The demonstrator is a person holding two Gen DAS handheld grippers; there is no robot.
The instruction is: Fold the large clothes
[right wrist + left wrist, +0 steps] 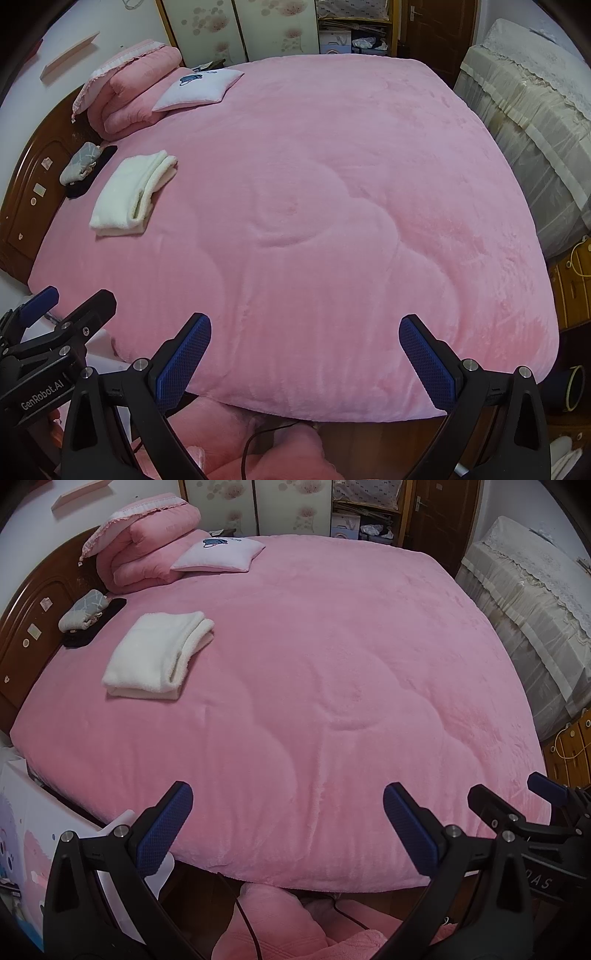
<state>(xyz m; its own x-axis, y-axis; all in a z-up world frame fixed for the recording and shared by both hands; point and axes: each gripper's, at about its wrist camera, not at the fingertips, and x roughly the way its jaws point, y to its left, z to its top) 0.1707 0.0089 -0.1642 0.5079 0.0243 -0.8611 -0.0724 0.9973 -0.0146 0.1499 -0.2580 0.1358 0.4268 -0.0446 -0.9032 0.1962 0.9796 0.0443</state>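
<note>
Both claws hang wide open and empty: the left gripper (288, 827) and the right gripper (304, 354) each hold their blue-padded fingers far apart over the near edge of the bed, with nothing between them.

The one garment that looks finished is the folded white garment (155, 655), lying far ahead and to the left of both claws near the headboard side. It sits squared up with its layered edges turned toward the middle of the bed, which reads as a set-aside spot that leaves the broad pink bedspread (332, 683) free as a working surface. Below and just behind the fingers, on the floor at the foot of the bed, lies a heap of pink fabric (221, 435); it may be the next large piece to fold, though the view there is too cramped to tell what it is.

Farther ahead and left, beyond the white garment, are a small grey bundle (83, 611), a stack of pink quilts (147, 550) and a pale cushion (218, 555).

The two grippers are held side by side, level and pointing forward across the bed, each visible at the edge of the other's view, a ready pose rather than a reaching one.
</note>
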